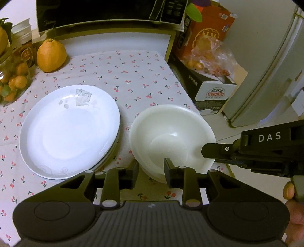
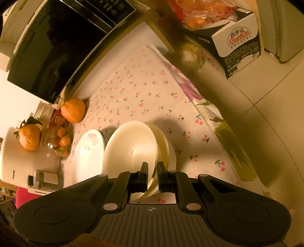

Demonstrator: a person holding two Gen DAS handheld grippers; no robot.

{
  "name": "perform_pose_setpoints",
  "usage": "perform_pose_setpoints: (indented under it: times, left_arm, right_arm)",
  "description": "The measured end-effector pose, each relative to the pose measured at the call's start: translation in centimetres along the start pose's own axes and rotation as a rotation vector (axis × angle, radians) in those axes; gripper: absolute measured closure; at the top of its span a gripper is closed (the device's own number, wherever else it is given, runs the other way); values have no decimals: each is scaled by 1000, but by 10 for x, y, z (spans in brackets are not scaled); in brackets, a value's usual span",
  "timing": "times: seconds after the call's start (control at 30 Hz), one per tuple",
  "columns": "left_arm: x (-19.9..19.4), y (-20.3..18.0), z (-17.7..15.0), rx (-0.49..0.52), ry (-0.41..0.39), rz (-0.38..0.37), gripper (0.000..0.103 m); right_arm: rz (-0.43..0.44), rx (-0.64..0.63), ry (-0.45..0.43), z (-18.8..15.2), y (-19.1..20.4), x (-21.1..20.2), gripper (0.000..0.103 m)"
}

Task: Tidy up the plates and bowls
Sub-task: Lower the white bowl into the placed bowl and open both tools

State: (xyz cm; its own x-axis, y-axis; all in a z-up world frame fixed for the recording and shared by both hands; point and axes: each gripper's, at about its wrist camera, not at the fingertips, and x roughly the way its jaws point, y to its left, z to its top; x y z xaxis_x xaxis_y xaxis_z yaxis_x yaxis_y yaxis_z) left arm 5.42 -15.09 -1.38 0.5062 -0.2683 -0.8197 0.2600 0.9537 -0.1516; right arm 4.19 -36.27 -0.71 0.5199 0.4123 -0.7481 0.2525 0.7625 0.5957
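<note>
A stack of white plates [image 1: 70,131] lies on the cherry-print tablecloth [image 1: 133,76], left of a stack of white bowls [image 1: 171,138]. My left gripper [image 1: 151,169] is open, its fingers straddling the near rim of the bowl stack. My right gripper [image 1: 206,150] reaches in from the right over the bowls. In the right wrist view my right gripper [image 2: 152,169] is shut on the rim of the top bowl [image 2: 131,150], which sits tilted on the bowls below. The plates [image 2: 87,152] lie to the left.
A large orange [image 1: 51,55] and a glass bowl of small oranges [image 1: 13,83] stand at the back left. A black microwave [image 1: 106,13] is behind. Cardboard boxes [image 1: 212,89] and a bag of fruit [image 1: 210,53] stand right of the table, by a fridge [image 1: 269,72].
</note>
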Motion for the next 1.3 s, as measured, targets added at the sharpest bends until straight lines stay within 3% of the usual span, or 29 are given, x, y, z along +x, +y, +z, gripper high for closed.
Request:
perform_pose_setpoints:
  times: [0.27,0.37,0.47,0.6,0.83,1.13,1.3]
  left_arm:
    - [4,-1,-2,0,0,7,74]
    - [3,0,-3,9,-7,-8,69]
    - [1,1,-5,26,-24,-15,59]
    - [-3,2,-9,54,-68,-32,42]
    - [-6,5,-18,133,-122,-107,20]
    - [-6,0,-50,309,-237,-214,8]
    - [2,1,-54,324,-266,-241,7]
  right_arm:
    - [-9,-17,-9,0,-1,-3,89]
    - [-8,-12,-4,2,-1,-3,89]
    - [4,-3,4,2,-2,-2,79]
    - [9,-2,-4,2,-2,-4,57]
    - [12,-25,-30,2,-3,-6,44]
    - [55,-186,-184,-4,3,-10,30]
    - [64,-215,-228,-5,1,-6,26]
